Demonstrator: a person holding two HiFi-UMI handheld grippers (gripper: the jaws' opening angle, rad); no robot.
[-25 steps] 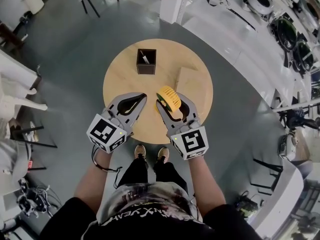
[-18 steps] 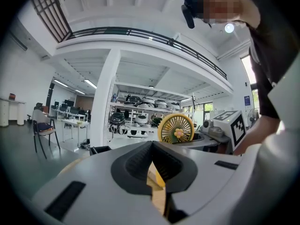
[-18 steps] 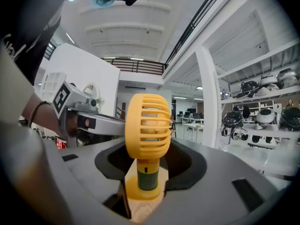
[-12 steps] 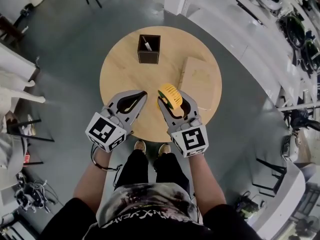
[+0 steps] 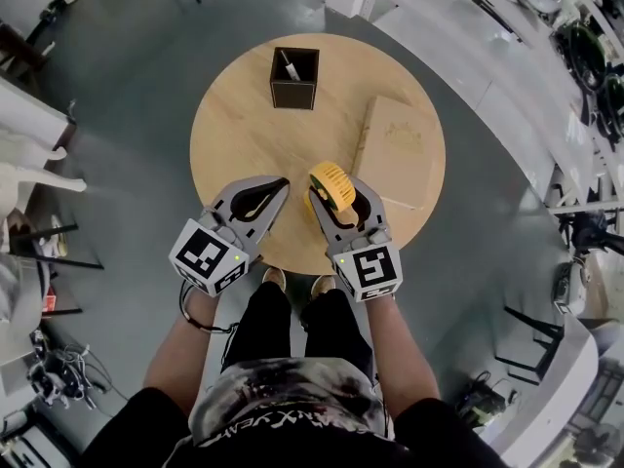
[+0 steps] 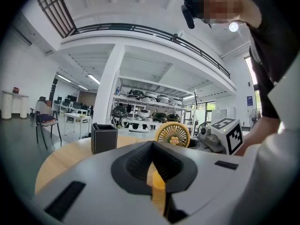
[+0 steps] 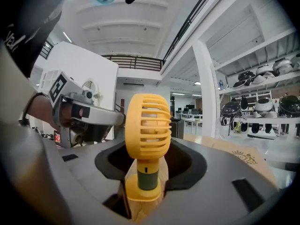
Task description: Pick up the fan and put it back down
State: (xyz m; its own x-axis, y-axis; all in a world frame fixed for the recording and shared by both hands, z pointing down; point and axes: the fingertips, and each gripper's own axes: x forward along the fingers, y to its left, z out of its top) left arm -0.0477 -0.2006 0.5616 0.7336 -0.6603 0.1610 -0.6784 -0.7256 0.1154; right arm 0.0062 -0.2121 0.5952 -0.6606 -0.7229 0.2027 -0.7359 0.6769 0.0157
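A small yellow fan [image 5: 331, 185] with a round cage head stands upright between the jaws of my right gripper [image 5: 334, 201], which is shut on its stem and base. In the right gripper view the fan [image 7: 146, 135] fills the middle, low over the round wooden table [image 5: 253, 115]; I cannot tell whether its base touches the wood. My left gripper [image 5: 281, 183] hovers just left of the fan, jaws shut with nothing between them. From the left gripper view the fan [image 6: 173, 135] shows past the closed tips of the left gripper [image 6: 152, 146].
A black open box [image 5: 293, 78] with a small tool inside stands at the table's far side. A flat light-brown board [image 5: 400, 154] lies on the right part of the table. White shelving with equipment [image 5: 546, 27] runs along the right; chairs stand at the left.
Both grippers have sunk towards the tabletop, side by side. The fan stays gripped upright in the right gripper, and the left jaws stay closed.
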